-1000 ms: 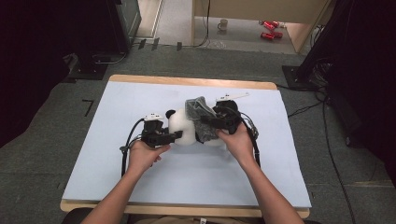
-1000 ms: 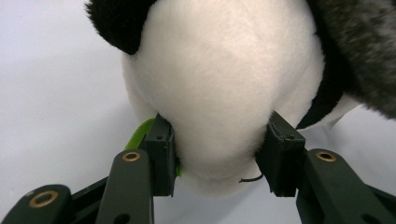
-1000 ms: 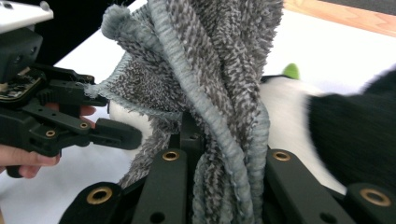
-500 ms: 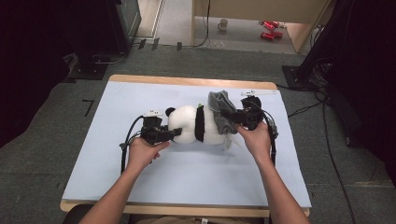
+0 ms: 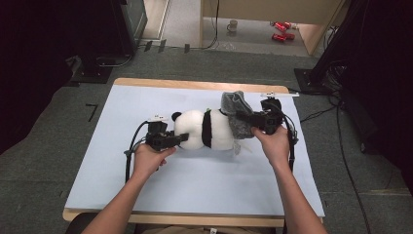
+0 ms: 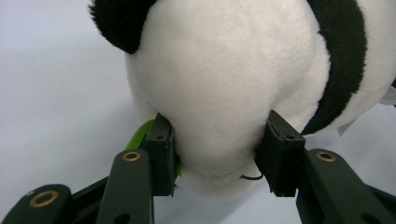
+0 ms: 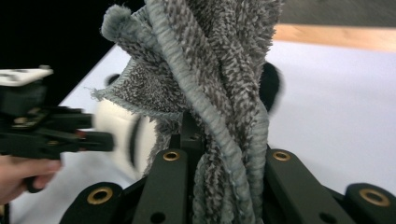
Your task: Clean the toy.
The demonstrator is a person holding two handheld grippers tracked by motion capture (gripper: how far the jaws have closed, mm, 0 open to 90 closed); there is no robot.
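Shifted toward the right side of the table since the earlier frames, the right gripper has drawn the grey cloth off the middle of the panda and out to its right end; the left gripper has kept its place at the toy's left end.

Table: a wooden top covered by a pale blue sheet, seen from above, with the person's two forearms entering from the near edge.

Plush panda: lies on its side across the middle of the sheet, its long axis running left to right. Its black ear shows at the upper left, and a black band circles the white body.

Grey cloth: a bunched, shaggy towel with a corded hem, standing up at the panda's right end and touching the toy there. In the right gripper view the cloth rises in folds straight out of the jaws.

Right gripper: jaws clamped tight on the gathered lower part of the cloth, held in the right hand.

Left gripper: in the left gripper view its jaws stand partly closed, one pad on each side of the panda, pressing into the white plush of the rounded end. It is held in the left hand.

Green loop: a small strip showing beside the left-hand pad, against the toy's underside.
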